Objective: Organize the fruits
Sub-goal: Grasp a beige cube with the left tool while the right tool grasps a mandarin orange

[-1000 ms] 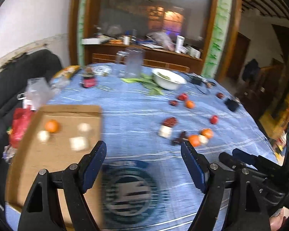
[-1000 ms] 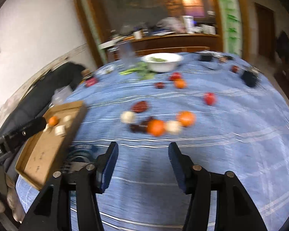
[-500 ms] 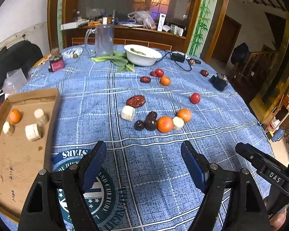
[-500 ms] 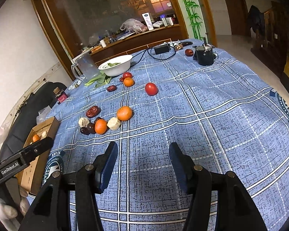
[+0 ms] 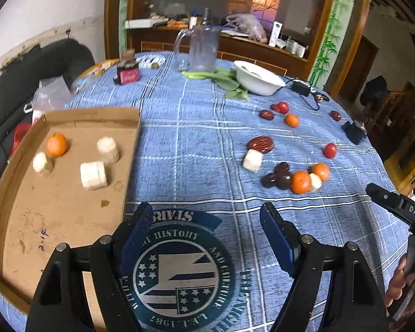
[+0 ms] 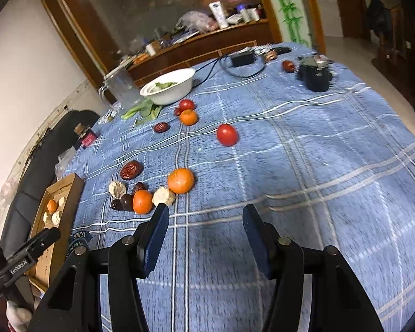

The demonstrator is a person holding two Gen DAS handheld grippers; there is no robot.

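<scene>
A cardboard tray [image 5: 69, 221] lies at the table's left and holds an orange [image 5: 56, 144] and three pale fruit chunks [image 5: 92, 174]. On the blue cloth lies a cluster of oranges [image 6: 180, 180], dark dates [image 6: 126, 202], pale chunks [image 6: 163, 196] and a red date [image 6: 130, 169]. A red tomato [image 6: 227, 135] lies farther out. My left gripper [image 5: 207, 227] is open and empty above the cloth's round emblem, beside the tray. My right gripper [image 6: 204, 221] is open and empty, just in front of the cluster.
A white bowl [image 6: 168, 85] with greens, a clear jug [image 5: 203, 48], a small jar [image 5: 127, 73], a black charger with cable [image 6: 243, 59] and a black object [image 6: 315, 74] stand at the far side. A dark sofa [image 5: 27, 77] borders the table's left.
The left gripper's view swung back left toward the tray. The right gripper moved closer to the fruit cluster. Both stay open and empty.
</scene>
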